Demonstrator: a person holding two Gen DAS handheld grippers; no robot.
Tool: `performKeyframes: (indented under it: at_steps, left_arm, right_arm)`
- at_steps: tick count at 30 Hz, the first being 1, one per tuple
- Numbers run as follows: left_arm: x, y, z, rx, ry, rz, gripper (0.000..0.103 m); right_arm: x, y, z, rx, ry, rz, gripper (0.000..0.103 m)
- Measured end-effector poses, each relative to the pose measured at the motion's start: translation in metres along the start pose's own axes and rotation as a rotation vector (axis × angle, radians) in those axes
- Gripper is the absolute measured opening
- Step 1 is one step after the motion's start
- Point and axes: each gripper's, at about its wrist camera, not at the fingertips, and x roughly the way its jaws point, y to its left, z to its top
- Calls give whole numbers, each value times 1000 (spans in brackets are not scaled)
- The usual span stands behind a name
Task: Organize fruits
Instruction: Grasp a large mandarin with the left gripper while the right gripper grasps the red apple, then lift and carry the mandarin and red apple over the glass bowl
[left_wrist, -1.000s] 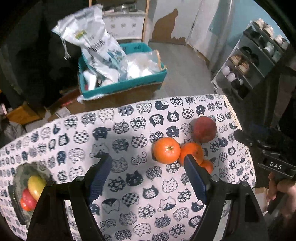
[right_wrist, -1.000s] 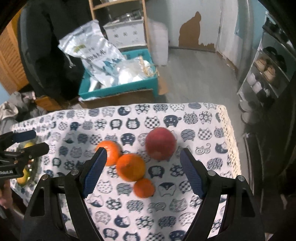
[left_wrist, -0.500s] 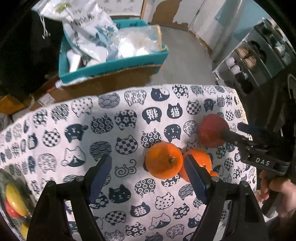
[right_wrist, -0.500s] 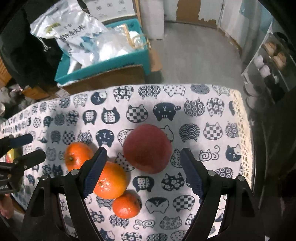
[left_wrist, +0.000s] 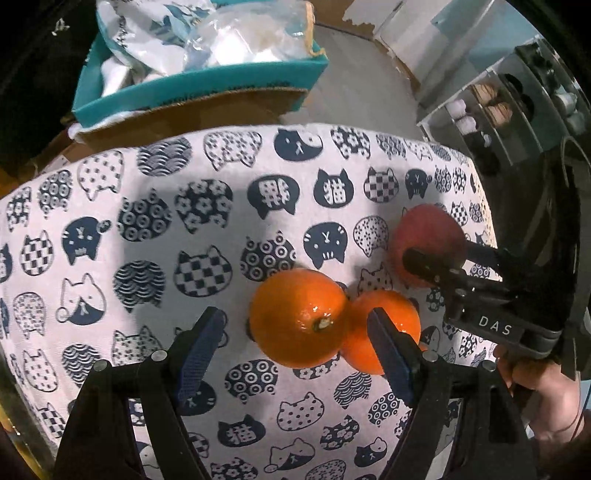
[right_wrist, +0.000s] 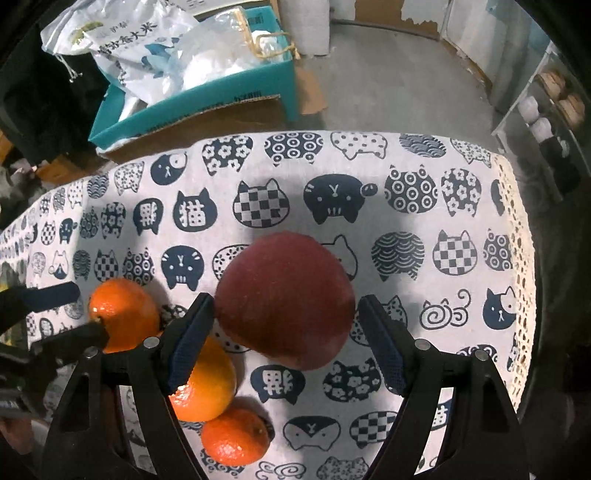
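Since a second ago: both grippers have come down and closer to the fruit, which now fills far more of each view.
Left gripper (left_wrist: 295, 339): spread wide, grasping nothing; its fingers flank the nearest orange (left_wrist: 298, 318) without touching it in the left wrist view.
Right gripper (right_wrist: 284, 339): spread wide around the red apple (right_wrist: 286, 304); left pad at or nearly at the skin, right pad with a gap, so not clenched.
Red apple: on the cat-print tablecloth (right_wrist: 406, 177) near the table's right edge, between the right fingers.
Oranges: three in a cluster left of the apple; the middle orange (right_wrist: 203, 384) touches the nearest one and sits partly behind the right gripper's left finger; the small orange (right_wrist: 234, 435) lies closest to the camera.
Beyond the table: a teal box (right_wrist: 192, 99) of plastic bags on the floor.
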Motion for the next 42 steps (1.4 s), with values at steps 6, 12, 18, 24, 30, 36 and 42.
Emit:
performKeyframes:
  at_steps: [6, 12, 18, 24, 30, 36, 42]
  left_arm:
    - [16, 0, -2, 8, 24, 26, 82]
    - [24, 7, -7, -2, 15, -9, 86]
    - [21, 13, -12, 11, -6, -105, 67]
    - [18, 3, -18, 72, -32, -23, 66]
    - [9, 7, -22, 121, -27, 113, 66]
    - [11, 17, -20, 79, -20, 92, 67]
    - [17, 15, -23, 71, -15, 90, 75]
  right_arm:
    - [6, -1, -2, -2, -2, 30, 77]
    - [5, -1, -4, -17, -15, 31, 76]
    - [1, 6, -14, -46, -54, 10, 75]
    - [-12, 10, -17, -52, -95, 14, 75]
    - [-18, 11, -18, -43, -106, 29, 75]
    - [-19, 12, -20, -38, -106, 32, 75]
    - [-24, 11, -23, -34, -116, 36, 75]
